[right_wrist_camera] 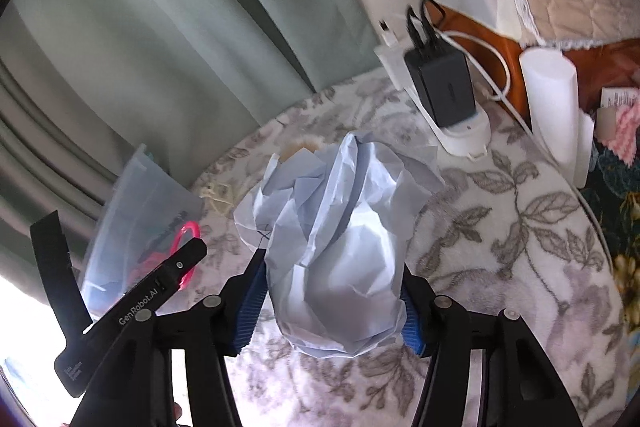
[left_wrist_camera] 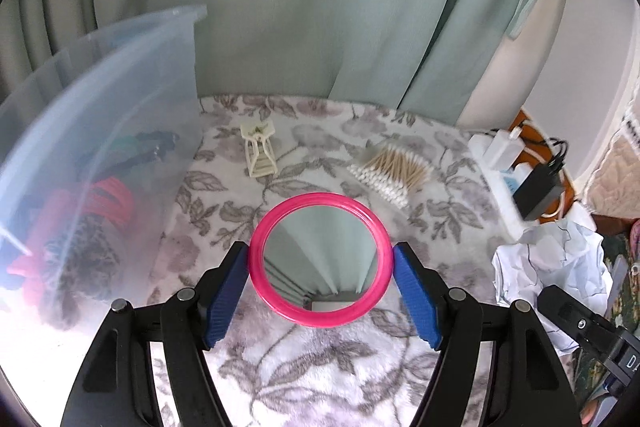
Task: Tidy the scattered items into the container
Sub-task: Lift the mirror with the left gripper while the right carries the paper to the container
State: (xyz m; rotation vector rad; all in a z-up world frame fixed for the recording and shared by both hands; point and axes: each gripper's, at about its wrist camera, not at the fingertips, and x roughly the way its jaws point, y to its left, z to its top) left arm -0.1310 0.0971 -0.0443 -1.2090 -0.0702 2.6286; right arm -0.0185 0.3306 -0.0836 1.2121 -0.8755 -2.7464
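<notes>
Pink-rimmed mirror (left_wrist_camera: 319,259), stiff and fragile, sits clamped rim-wise in left tool (left_wrist_camera: 320,291) mid-frame; right tool (right_wrist_camera: 332,303) squeezes light crumpled paper (right_wrist_camera: 336,247).

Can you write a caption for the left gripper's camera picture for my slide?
The left gripper holds a pink round mirror beside the clear container; a cream clip and cotton swabs lie on the floral blanket.

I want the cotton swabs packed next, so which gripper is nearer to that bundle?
Probably left. The left gripper, shut on the pink mirror, has the cotton swabs just ahead to its right. The right gripper grips crumpled paper that hides the swabs from it.
</notes>
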